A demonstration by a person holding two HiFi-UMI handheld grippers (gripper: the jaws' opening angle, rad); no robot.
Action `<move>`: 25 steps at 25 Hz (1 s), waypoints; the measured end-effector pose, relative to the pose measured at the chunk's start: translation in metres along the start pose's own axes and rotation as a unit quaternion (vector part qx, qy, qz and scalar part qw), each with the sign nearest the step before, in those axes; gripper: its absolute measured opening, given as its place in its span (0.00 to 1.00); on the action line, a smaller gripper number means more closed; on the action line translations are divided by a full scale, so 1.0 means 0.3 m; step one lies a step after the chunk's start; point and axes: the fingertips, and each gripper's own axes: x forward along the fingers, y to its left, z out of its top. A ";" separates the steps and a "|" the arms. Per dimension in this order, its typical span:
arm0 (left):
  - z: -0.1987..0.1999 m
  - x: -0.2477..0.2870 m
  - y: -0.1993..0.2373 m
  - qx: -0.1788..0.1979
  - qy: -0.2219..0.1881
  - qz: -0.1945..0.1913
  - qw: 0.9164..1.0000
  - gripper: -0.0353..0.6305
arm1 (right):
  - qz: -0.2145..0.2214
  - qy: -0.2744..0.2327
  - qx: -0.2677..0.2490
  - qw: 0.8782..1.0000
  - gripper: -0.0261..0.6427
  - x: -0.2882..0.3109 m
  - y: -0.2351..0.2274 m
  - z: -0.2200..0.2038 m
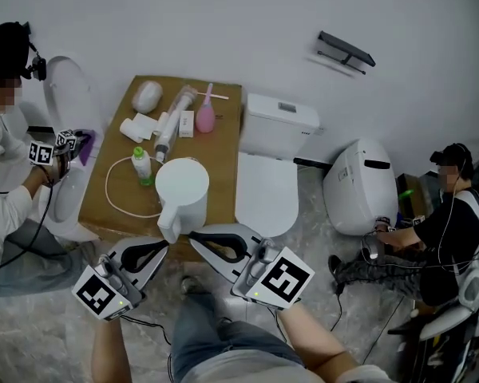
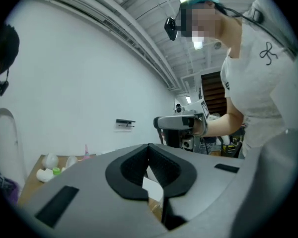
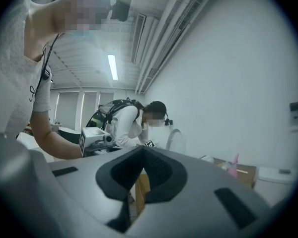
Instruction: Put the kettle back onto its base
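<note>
The white kettle [image 1: 182, 191] stands upright at the near edge of the cardboard table [image 1: 223, 102], its handle [image 1: 168, 230] turned toward me. Its base is hidden beneath it; a white cord [image 1: 112, 190] loops out to the left. My left gripper [image 1: 164, 244] is shut just below the handle tip, with nothing between its jaws. In the left gripper view the left gripper's [image 2: 149, 147] tips meet. My right gripper [image 1: 194, 236] hangs beside the handle on the right, shut and holding nothing. Its own view shows the right gripper's [image 3: 142, 148] tips closed.
A green-capped bottle [image 1: 143, 166], a pink bottle [image 1: 205, 116] and several white items lie on the table. A white toilet [image 1: 271, 158] stands right of it, and a white unit [image 1: 359, 183] further right. One person [image 1: 4, 158] crouches at left; another [image 1: 439, 230] sits at right.
</note>
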 end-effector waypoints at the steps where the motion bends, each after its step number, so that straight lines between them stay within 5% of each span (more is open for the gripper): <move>1: 0.039 0.008 -0.020 0.004 -0.002 0.016 1.000 0.07 | 0.000 -0.003 -0.002 1.000 0.05 -0.017 0.019 0.017; 8: 0.256 0.040 -0.256 0.034 -0.021 0.038 0.999 0.07 | -0.015 -0.015 -0.019 1.000 0.05 -0.167 0.161 0.088; 14: 0.277 0.014 -0.360 0.022 -0.016 0.058 0.998 0.07 | -0.029 -0.026 -0.022 0.999 0.05 -0.258 0.255 0.124; 25: 0.305 -0.075 -0.423 0.007 -0.023 0.027 0.999 0.07 | -0.069 -0.031 -0.029 0.997 0.05 -0.250 0.366 0.184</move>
